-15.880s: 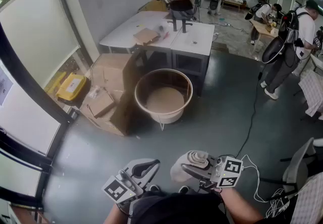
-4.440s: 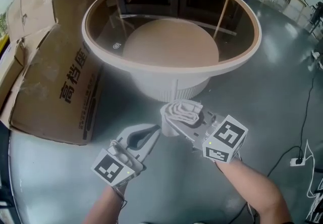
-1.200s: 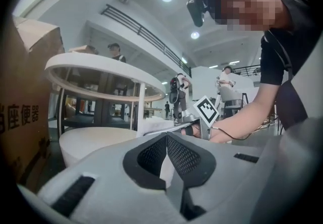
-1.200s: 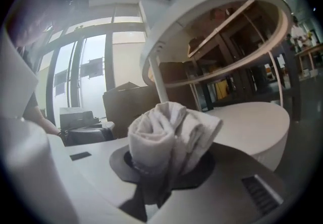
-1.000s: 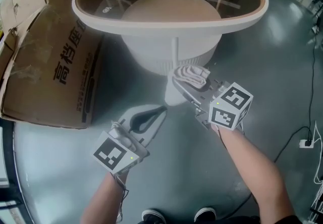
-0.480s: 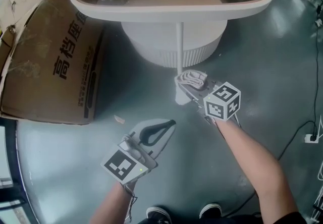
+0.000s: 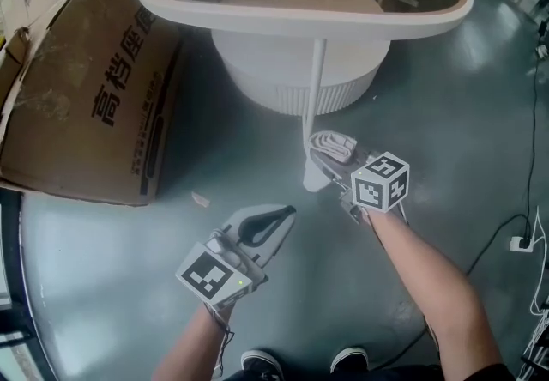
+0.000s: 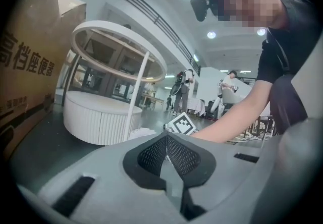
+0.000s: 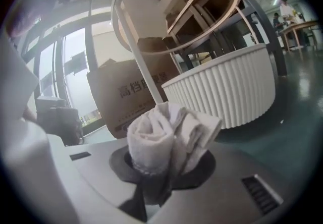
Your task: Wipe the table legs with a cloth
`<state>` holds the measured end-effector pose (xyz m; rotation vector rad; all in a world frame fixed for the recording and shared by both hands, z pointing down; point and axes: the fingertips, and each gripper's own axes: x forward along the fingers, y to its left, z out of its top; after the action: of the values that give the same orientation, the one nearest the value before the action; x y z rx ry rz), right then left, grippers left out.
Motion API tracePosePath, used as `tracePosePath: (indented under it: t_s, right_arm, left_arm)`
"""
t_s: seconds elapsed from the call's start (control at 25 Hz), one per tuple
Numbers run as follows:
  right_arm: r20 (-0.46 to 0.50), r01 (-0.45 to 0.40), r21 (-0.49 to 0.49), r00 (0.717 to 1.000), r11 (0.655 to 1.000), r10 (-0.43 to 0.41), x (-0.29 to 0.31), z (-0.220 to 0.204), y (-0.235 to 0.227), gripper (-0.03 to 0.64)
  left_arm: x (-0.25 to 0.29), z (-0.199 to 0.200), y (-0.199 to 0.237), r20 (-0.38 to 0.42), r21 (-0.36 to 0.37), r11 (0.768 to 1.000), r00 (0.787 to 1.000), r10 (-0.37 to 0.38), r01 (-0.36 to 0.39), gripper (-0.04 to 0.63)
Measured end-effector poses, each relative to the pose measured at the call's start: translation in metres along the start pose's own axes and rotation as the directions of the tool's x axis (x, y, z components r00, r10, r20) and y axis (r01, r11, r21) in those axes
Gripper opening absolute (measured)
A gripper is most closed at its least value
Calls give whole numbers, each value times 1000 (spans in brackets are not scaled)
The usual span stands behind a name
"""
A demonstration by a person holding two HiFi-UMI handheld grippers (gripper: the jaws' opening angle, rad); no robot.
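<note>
Down near grey floor (image 7: 455,113), by foot of thin white table leg (image 7: 315,105): rolled white terry cloth (image 7: 333,145) pinched in right hand-held gripper (image 7: 330,160), just right of leg, contact unclear. Round white glass-topped table (image 7: 257,21) above. Left hand-held gripper (image 7: 274,218) lower left, jaws together, nothing between. Brown cardboard box (image 7: 86,87) beside table, far left.

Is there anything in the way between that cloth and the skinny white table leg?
Nothing visible. The cloth, clamped in the right gripper, is right beside the thin white leg, near its lower end. The cardboard box lies well off to the left.
</note>
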<state>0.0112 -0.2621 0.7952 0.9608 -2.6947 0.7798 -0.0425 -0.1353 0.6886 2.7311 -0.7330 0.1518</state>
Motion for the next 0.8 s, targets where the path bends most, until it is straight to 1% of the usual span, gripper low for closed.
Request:
tracePosePath:
  t_s: [0.04,0.08,0.12,0.16,0.2,0.24,0.28,0.32,0.4,0.44,0.48,0.52,0.56,0.6,0.64,0.72,0.8]
  right_arm:
    - [27,-10,5,1000,1000,10,-7,7,2,77]
    - [58,-19,-9,998,1000,19,-15,20,6,77]
    - [94,-24,-50,995,998,28,-25,38,11,77]
    - [139,-25,-114,989,993,41,-37,63,17,77]
    - [190,-25,-196,980,980,63,-51,94,24,77]
    - [236,-22,-283,967,959,92,-65,129,32,77]
    - [267,-17,-368,956,930,123,-77,162,40,77]
    - [277,-14,-446,949,895,152,-85,190,49,77]
    - [244,-16,-581,951,814,193,-90,227,64,77]
    - [218,-17,-630,956,776,198,-87,235,69,77]
    - [201,-13,-660,960,751,194,-84,239,71,77]
    - [196,-5,-673,963,739,185,-81,242,72,77]
    - [200,7,-678,964,735,176,-78,244,72,77]
    - [205,19,-685,964,729,167,-77,245,73,77]
    - [205,28,-698,965,715,163,-76,246,75,77]
    - [200,30,-722,966,692,167,-71,248,80,77]
    - [206,26,-723,962,690,179,-67,249,85,77]
  left_arm:
    - [2,4,5,10,-1,1000,1000,3,-3,5]
    - [4,10,10,26,3,1000,1000,7,-7,5]
    - [5,20,13,47,16,1000,999,8,-8,5]
    - [7,35,13,71,33,999,997,2,-5,5]
    - [9,54,10,95,54,999,995,-10,5,5]
    - [12,76,4,114,76,997,993,-25,17,5]
    - [15,95,-2,121,99,995,992,-38,26,5]
    - [17,111,-5,120,125,992,992,-46,31,5]
    - [19,135,-7,111,175,985,993,-36,17,5]
    - [18,144,-3,111,186,983,994,-16,-5,5]
    - [17,153,2,124,187,982,992,11,-35,5]
    - [15,162,7,147,178,982,988,40,-66,5]
    - [12,171,12,174,165,982,983,64,-93,5]
    - [10,178,15,198,155,982,977,80,-112,5]
    - [9,185,16,215,154,981,973,87,-122,5]
    - [10,191,13,225,173,977,971,83,-123,5]
    - [11,190,11,209,192,975,975,71,-112,5]
